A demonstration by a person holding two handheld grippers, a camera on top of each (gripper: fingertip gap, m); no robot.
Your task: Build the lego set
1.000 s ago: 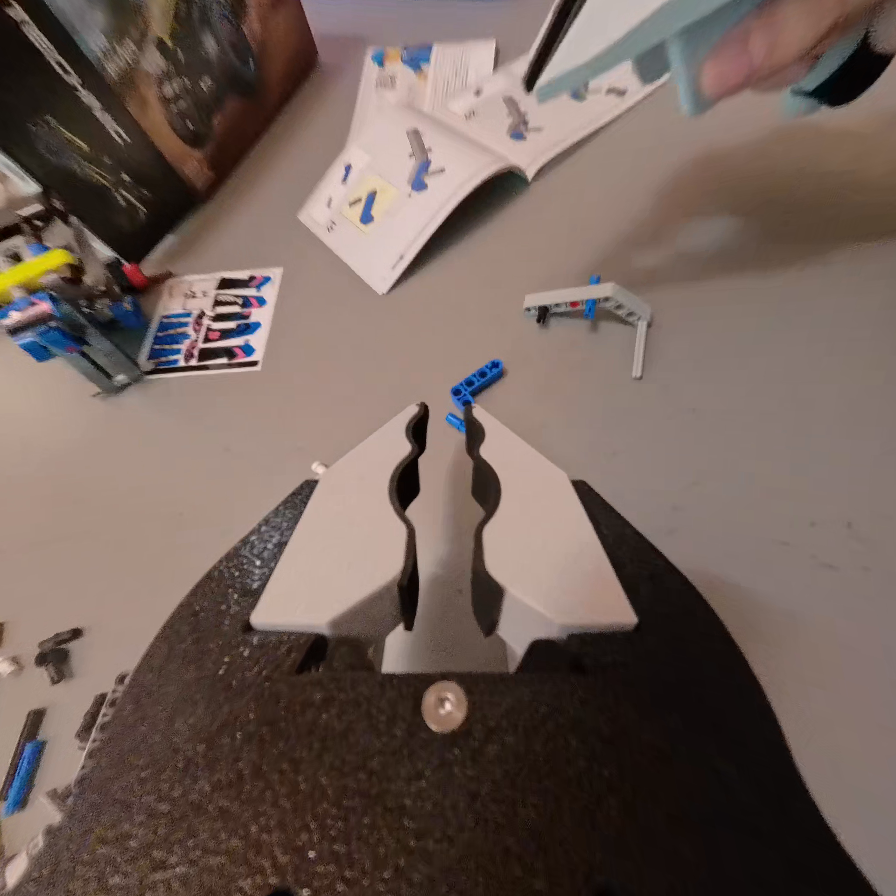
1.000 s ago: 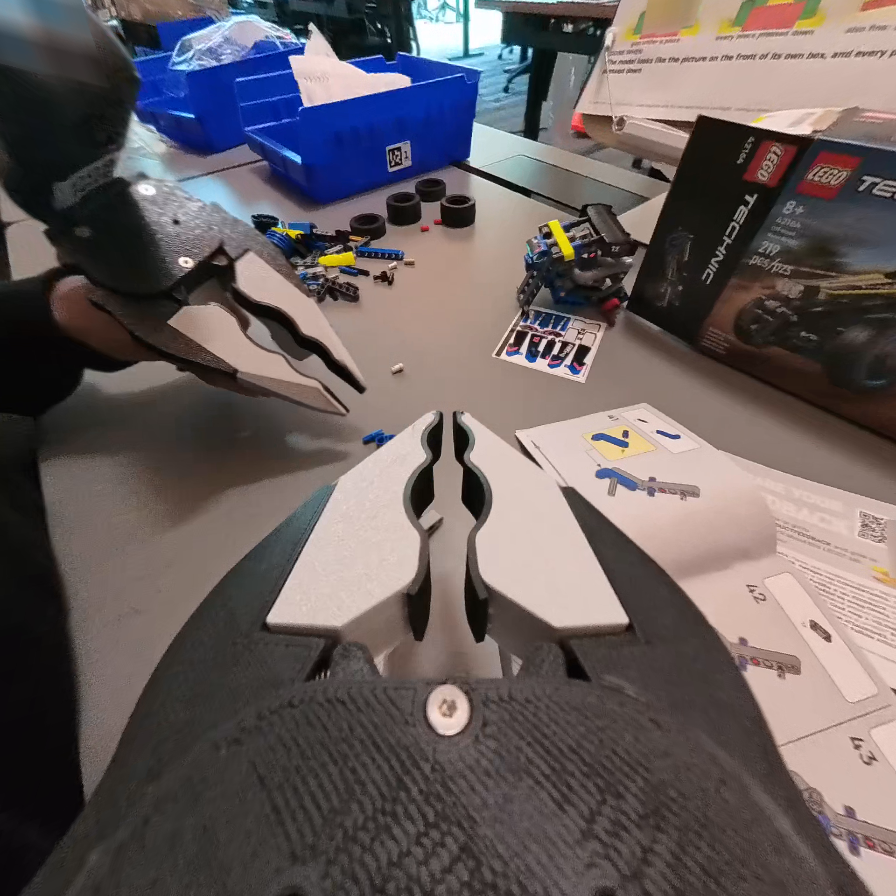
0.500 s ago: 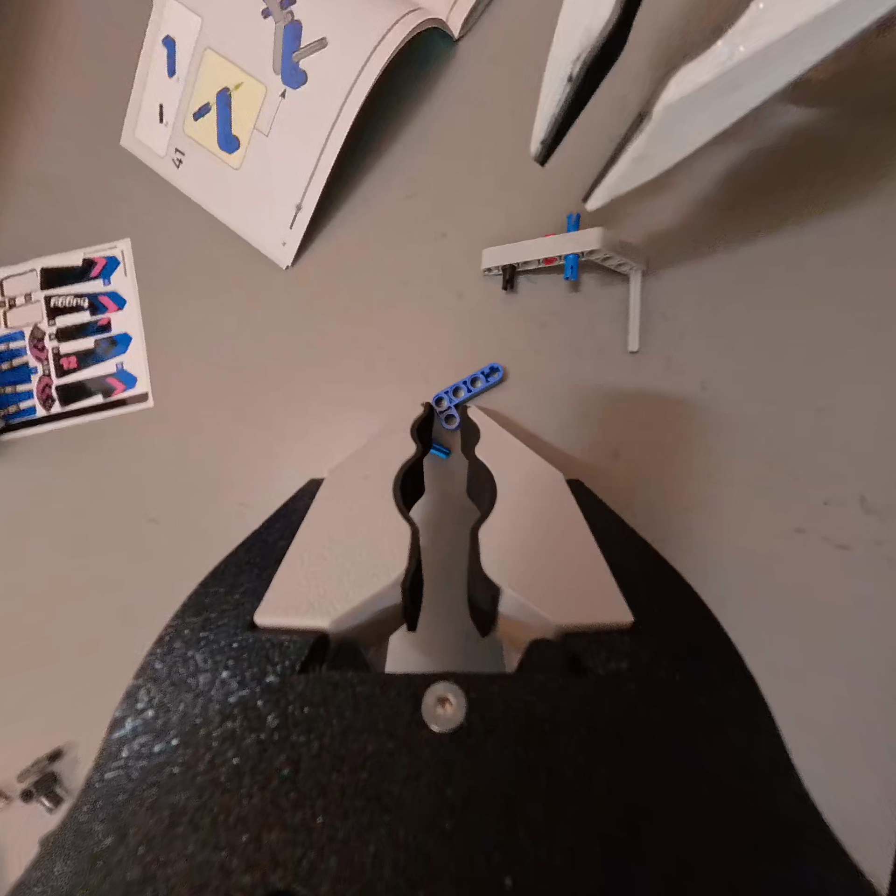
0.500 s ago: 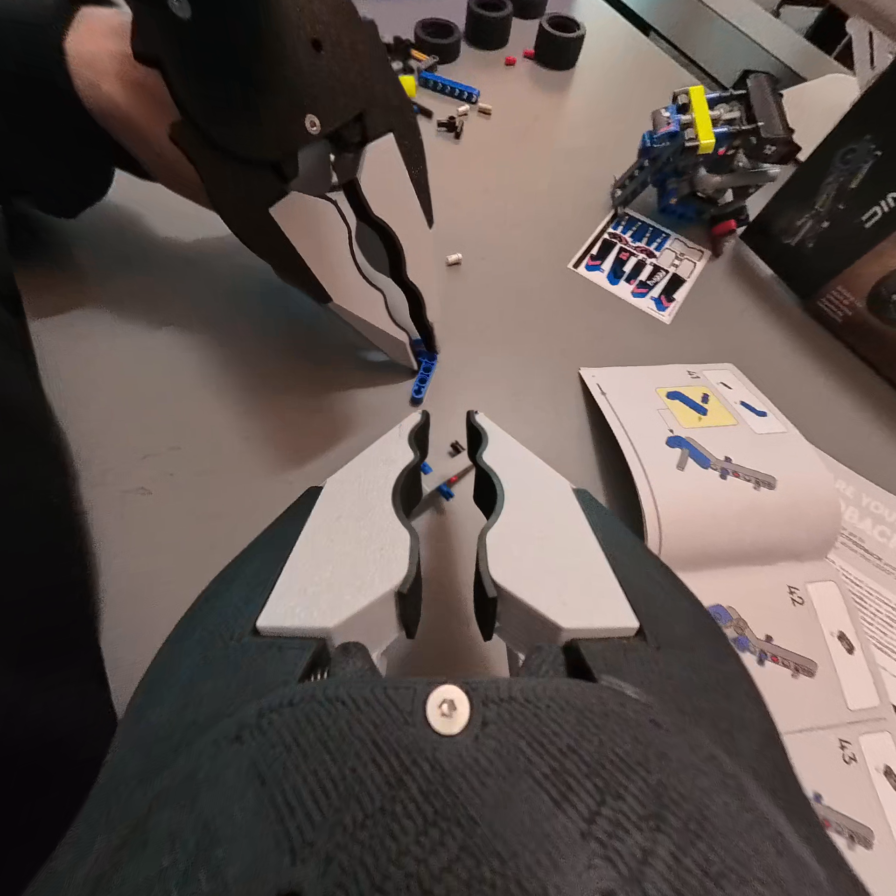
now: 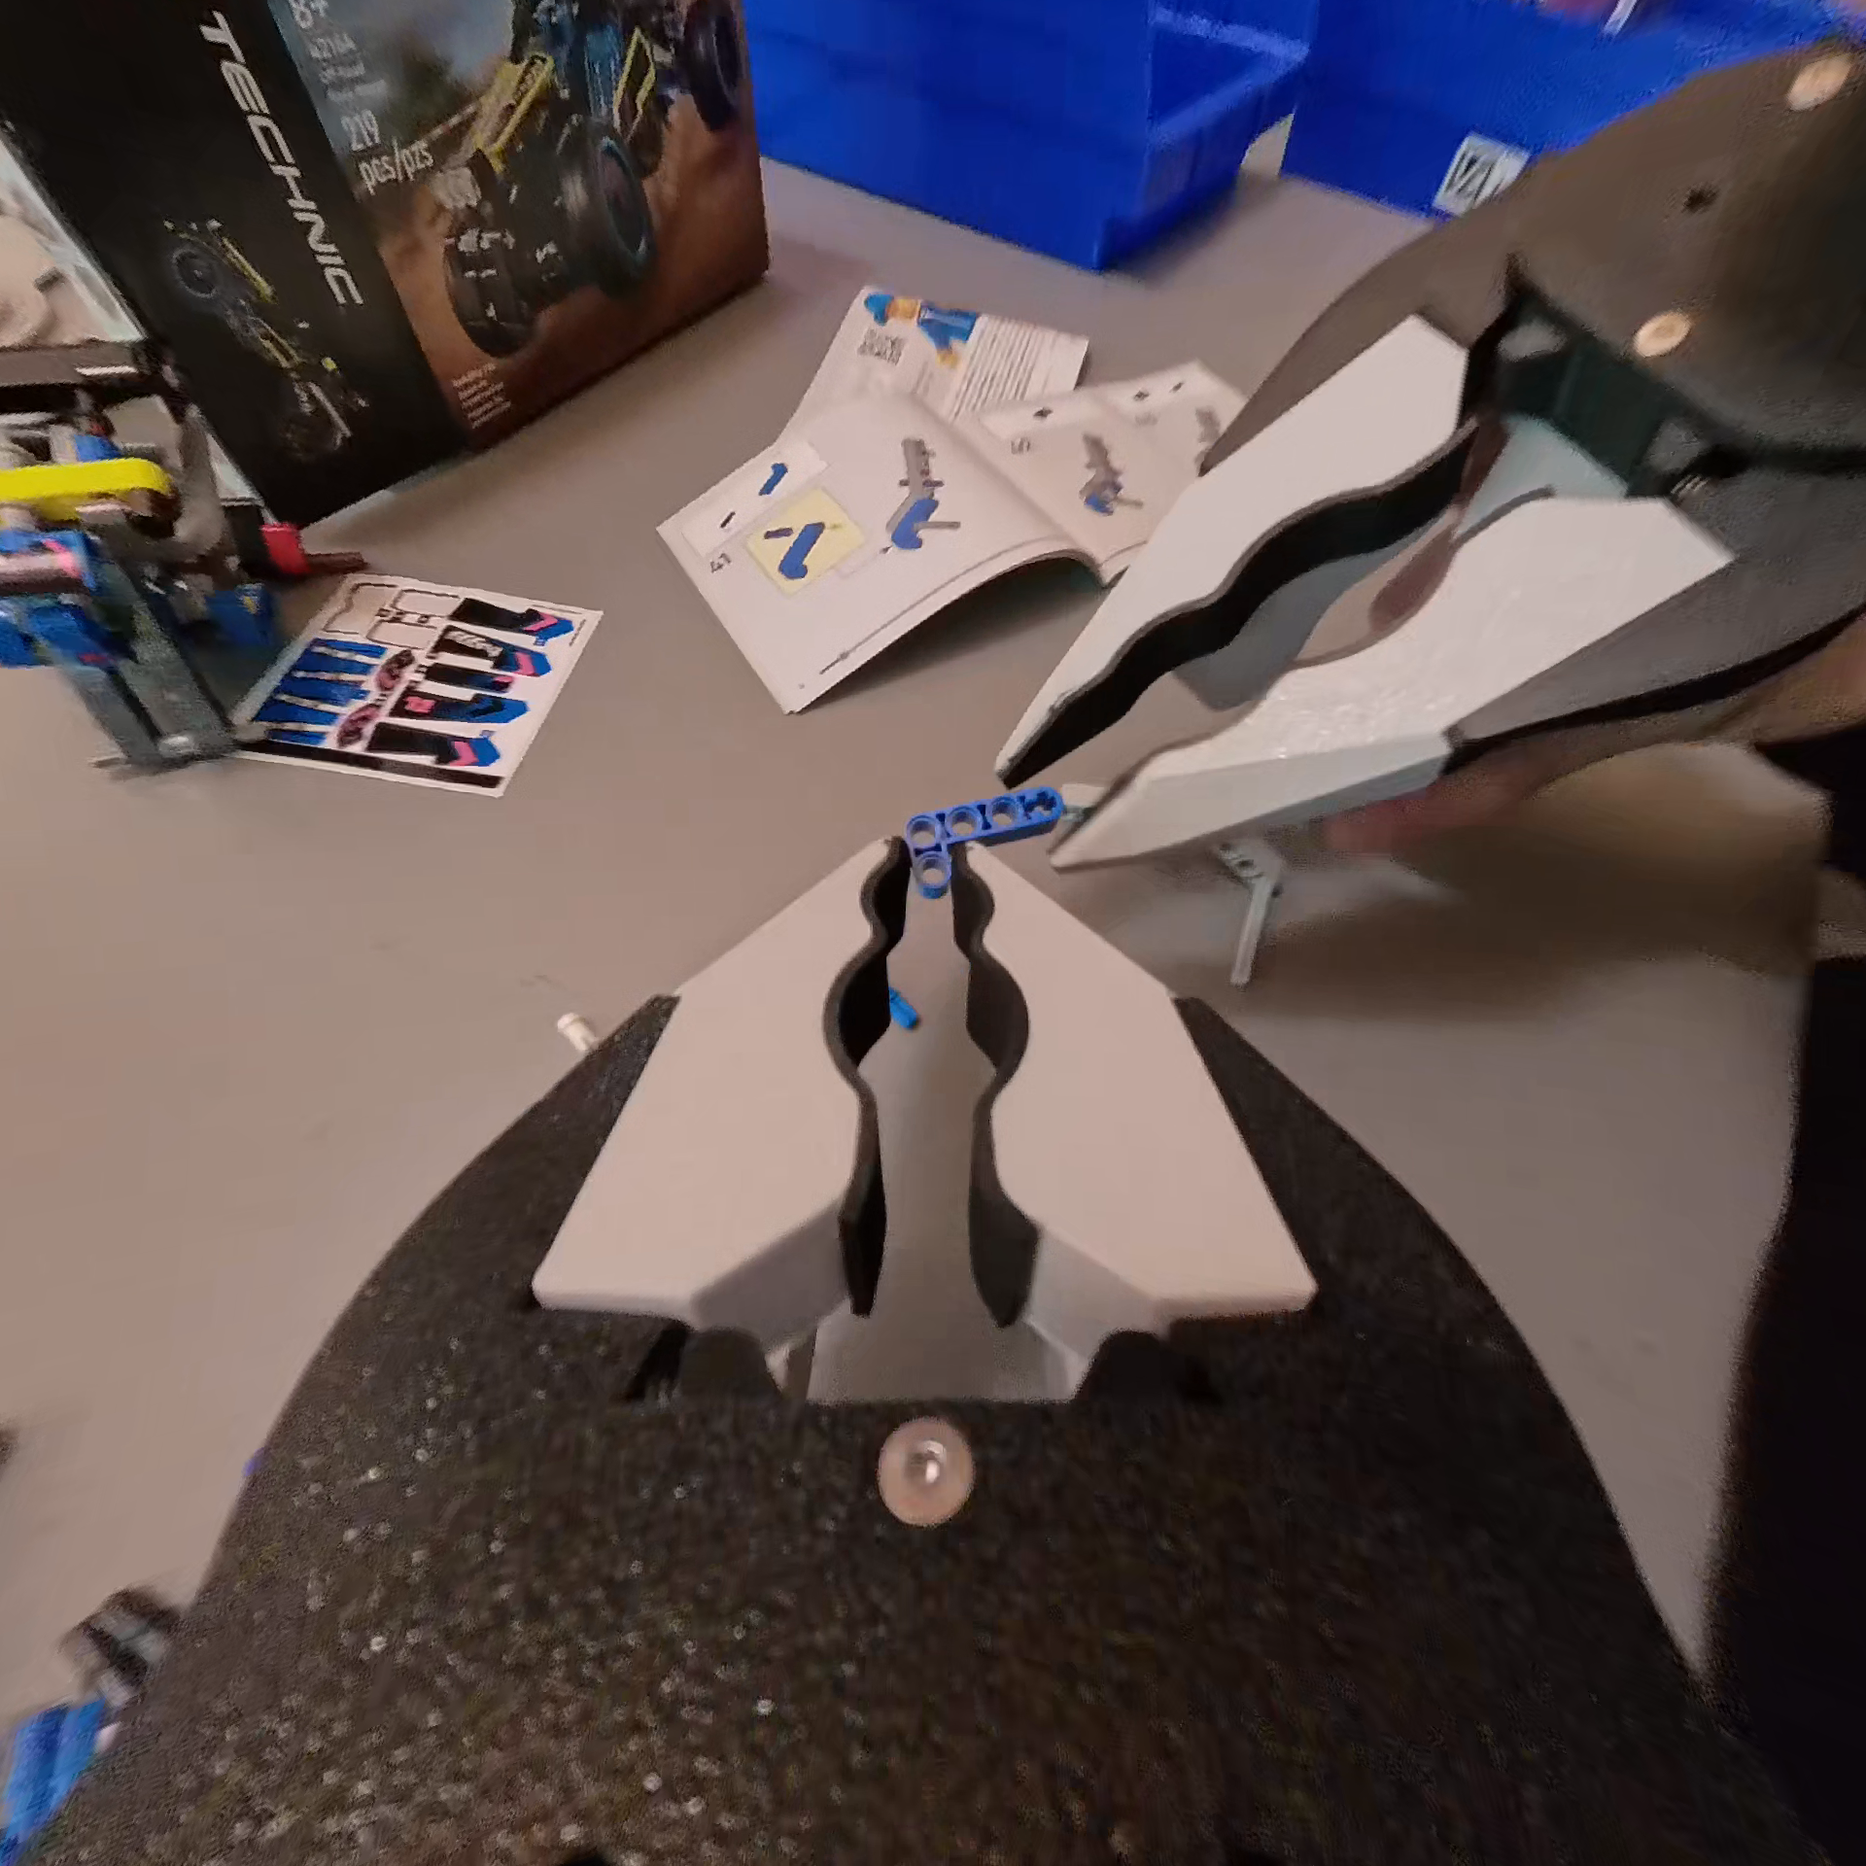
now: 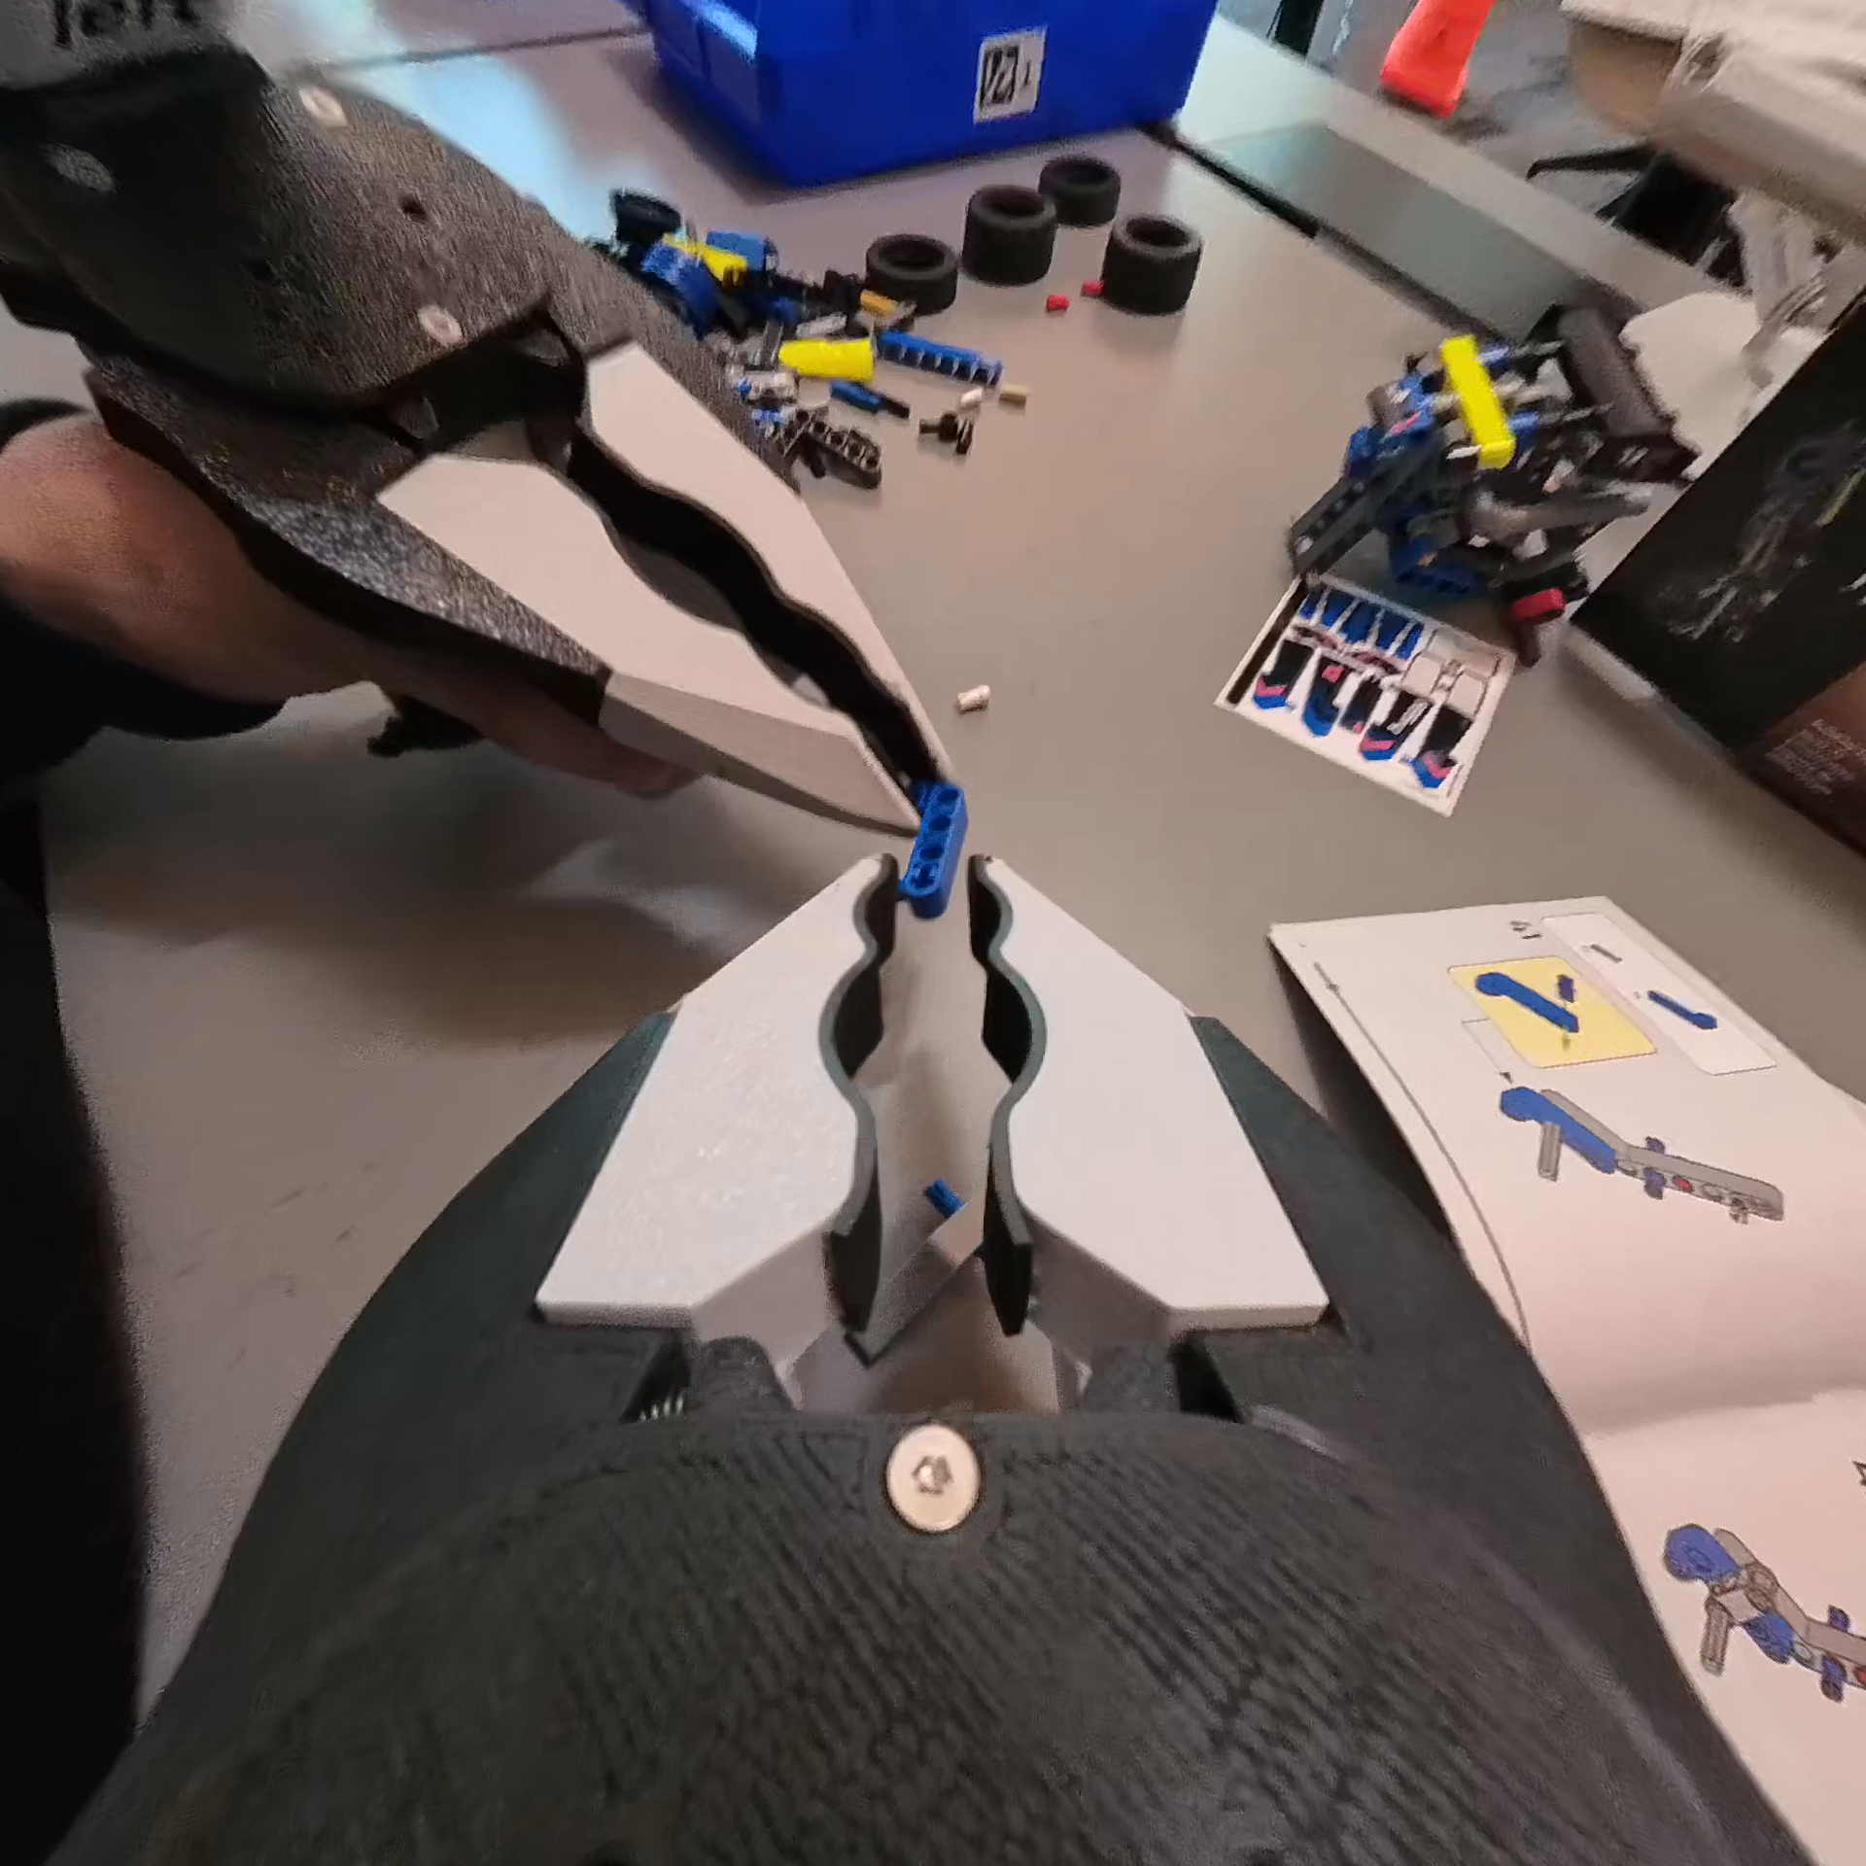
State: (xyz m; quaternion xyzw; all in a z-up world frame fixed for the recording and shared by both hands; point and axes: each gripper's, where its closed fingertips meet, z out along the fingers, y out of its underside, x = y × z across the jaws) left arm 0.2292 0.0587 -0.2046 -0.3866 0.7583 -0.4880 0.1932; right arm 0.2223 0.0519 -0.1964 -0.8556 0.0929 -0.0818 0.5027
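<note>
My left gripper (image 5: 924,858) is shut on the short arm of a blue L-shaped beam (image 5: 985,820) and holds it above the grey table. In the right wrist view the left gripper (image 6: 924,800) comes in from the upper left with the beam (image 6: 934,843) at its tips. My right gripper (image 6: 931,868) is open, its tips on either side of the beam's free end; it enters the left wrist view (image 5: 1035,813) from the upper right. A grey beam assembly (image 5: 1252,909) lies on the table under it. A small blue pin (image 5: 902,1010) lies below my left fingers.
The set's box (image 5: 404,252) stands at the back left, with a partly built vehicle (image 6: 1484,475) and a sticker sheet (image 5: 414,687) beside it. An open instruction booklet (image 6: 1575,1161) lies to the right. Several black tyres (image 6: 1010,232), a pile of loose parts (image 6: 808,343) and blue bins (image 5: 1010,101) are farther back. Only a small space, under 4 cm, lies between the two pairs of fingers.
My left gripper came down onto the blue beam, closed on it and lifted it off the table, leaving the pin behind. My right gripper moved in until its tips flank the beam's end.
</note>
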